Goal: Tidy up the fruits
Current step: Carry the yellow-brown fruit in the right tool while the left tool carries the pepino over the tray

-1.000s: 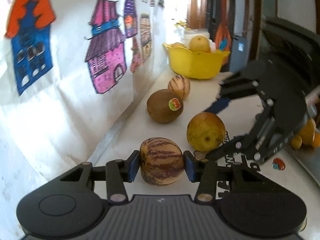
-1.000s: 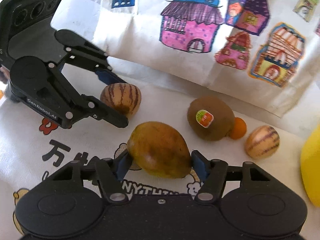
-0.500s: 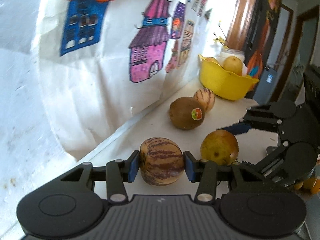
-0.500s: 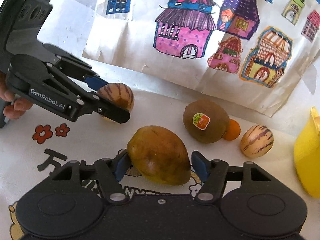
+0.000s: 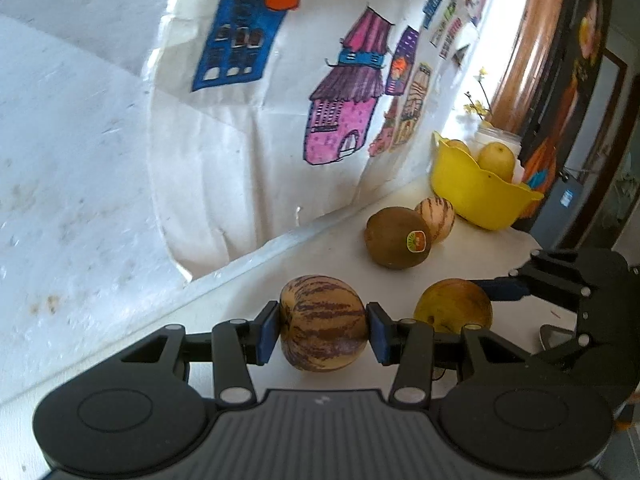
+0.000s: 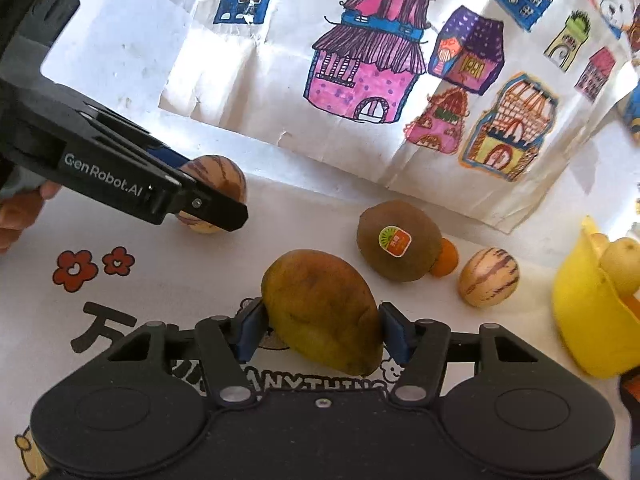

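Your left gripper (image 5: 322, 330) is clamped on the striped melon (image 5: 323, 328) just above the desk (image 5: 328, 256). Your right gripper (image 6: 322, 334) has just been closing its fingers on the mango (image 6: 324, 310), both pads against it. The kiwi (image 6: 398, 246) and a second striped melon (image 6: 488, 276) lie near the yellow basket (image 6: 588, 328).

Bright daylight, strong fisheye bend

Glare washes out the wall (image 5: 472, 92) at upper right of the left view; its left edge smears softly, corners go black.
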A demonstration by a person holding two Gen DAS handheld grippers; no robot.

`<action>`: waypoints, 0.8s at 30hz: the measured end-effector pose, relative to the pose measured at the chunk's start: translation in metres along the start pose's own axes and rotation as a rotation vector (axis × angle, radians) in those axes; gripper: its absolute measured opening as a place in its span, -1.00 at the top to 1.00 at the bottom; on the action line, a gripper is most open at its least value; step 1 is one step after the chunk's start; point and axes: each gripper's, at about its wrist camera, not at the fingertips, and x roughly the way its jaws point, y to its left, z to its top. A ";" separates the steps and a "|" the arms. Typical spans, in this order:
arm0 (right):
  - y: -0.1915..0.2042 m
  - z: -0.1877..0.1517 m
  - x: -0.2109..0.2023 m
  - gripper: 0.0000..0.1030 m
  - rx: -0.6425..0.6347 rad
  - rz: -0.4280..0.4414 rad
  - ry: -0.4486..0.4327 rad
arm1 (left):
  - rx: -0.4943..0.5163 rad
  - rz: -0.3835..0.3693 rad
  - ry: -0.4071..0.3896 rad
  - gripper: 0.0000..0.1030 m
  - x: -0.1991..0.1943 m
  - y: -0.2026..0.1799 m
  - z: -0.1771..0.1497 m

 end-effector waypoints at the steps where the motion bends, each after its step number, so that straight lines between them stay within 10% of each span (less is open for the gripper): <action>1: 0.002 0.000 -0.001 -0.20 0.006 -0.012 0.001 | -0.003 0.002 0.001 0.03 -0.001 0.000 0.000; 24: -0.031 -0.009 0.014 -0.35 0.327 0.107 0.030 | 0.000 0.001 0.002 0.03 -0.002 -0.001 -0.002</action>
